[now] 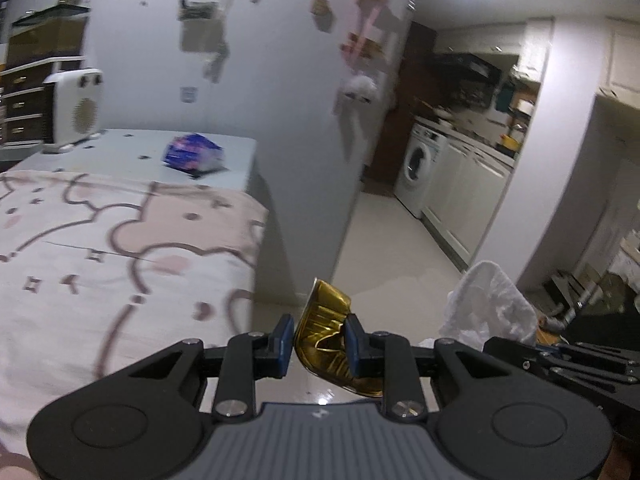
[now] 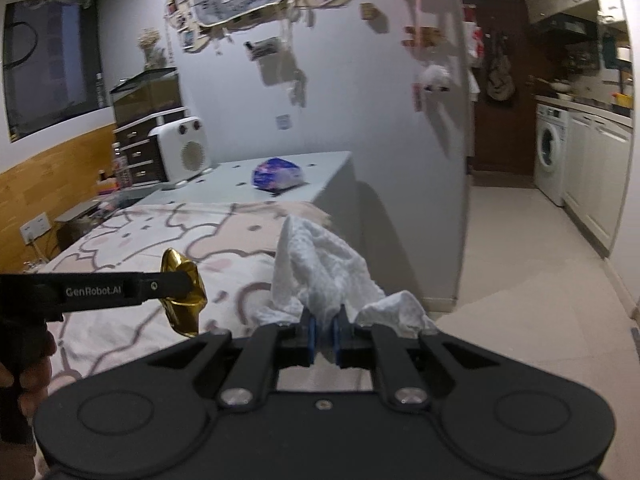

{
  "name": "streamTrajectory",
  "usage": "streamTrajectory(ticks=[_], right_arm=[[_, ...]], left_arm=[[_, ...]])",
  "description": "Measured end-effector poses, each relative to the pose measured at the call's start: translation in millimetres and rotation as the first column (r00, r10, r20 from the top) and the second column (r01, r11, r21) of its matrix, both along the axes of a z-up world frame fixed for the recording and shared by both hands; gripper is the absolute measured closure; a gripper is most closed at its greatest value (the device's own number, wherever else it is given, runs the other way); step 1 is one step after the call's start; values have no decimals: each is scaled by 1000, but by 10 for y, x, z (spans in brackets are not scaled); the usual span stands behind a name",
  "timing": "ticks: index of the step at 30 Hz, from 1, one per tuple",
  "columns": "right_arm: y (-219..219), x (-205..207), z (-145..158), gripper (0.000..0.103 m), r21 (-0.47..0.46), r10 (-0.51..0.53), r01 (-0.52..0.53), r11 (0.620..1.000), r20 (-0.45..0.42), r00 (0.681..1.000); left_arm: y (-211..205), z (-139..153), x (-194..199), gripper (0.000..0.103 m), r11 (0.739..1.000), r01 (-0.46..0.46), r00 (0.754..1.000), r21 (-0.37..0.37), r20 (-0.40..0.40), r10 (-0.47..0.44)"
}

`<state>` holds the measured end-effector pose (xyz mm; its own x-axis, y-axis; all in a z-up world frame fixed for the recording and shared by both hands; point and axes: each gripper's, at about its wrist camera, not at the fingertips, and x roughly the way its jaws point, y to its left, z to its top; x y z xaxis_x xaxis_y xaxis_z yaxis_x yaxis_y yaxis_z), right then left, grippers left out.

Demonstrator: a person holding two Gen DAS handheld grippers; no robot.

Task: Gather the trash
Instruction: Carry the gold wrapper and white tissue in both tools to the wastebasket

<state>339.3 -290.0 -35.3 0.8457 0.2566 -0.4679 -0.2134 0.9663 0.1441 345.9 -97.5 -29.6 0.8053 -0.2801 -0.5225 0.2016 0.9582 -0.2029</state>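
My left gripper (image 1: pixel 318 344) is shut on a crumpled gold foil wrapper (image 1: pixel 326 330) and holds it in the air past the table's right edge. It also shows at the left of the right wrist view, with the wrapper (image 2: pixel 182 292) in it. My right gripper (image 2: pixel 324 336) is shut on a crumpled white paper towel (image 2: pixel 320 276). The towel also shows in the left wrist view (image 1: pixel 492 304), to the right of the gold wrapper. A blue and pink plastic packet (image 1: pixel 194 154) lies on the far part of the table (image 2: pixel 278 174).
The table with a pink cartoon cloth (image 1: pixel 100 248) fills the left. A white heater (image 1: pixel 76 108) stands at its far left corner. A white wall (image 1: pixel 280 80) rises behind. A tiled floor (image 1: pixel 392 240) leads right to a washing machine (image 1: pixel 420 164) and kitchen cabinets.
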Motion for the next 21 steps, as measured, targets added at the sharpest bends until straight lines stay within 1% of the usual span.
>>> streamTrajectory(ticks=[5,9,16,20,21], right_arm=[[-325,-59,-163,94,-1,-51,51,999,-34,998],[-556,-57,-340,94,2,-82,83,997,-77,994],[-897,52,-741,94,13,-126,131,991,-179,976],[-1012,156,-1054,94,21,-139,150,989,-258,956],[-1033,194,-1137,94,25,-141,154,988,-278,950]], left_arm=[[-398,-165,91,75,997,74,996,11,-44,-74],[-708,-378,220,75,992,122,987,43,-106,-117],[-1185,-845,495,75,972,211,958,103,-221,-185],[-1340,-1152,685,75,969,224,939,100,-290,-187],[-1382,-1255,737,75,969,227,931,95,-315,-187]])
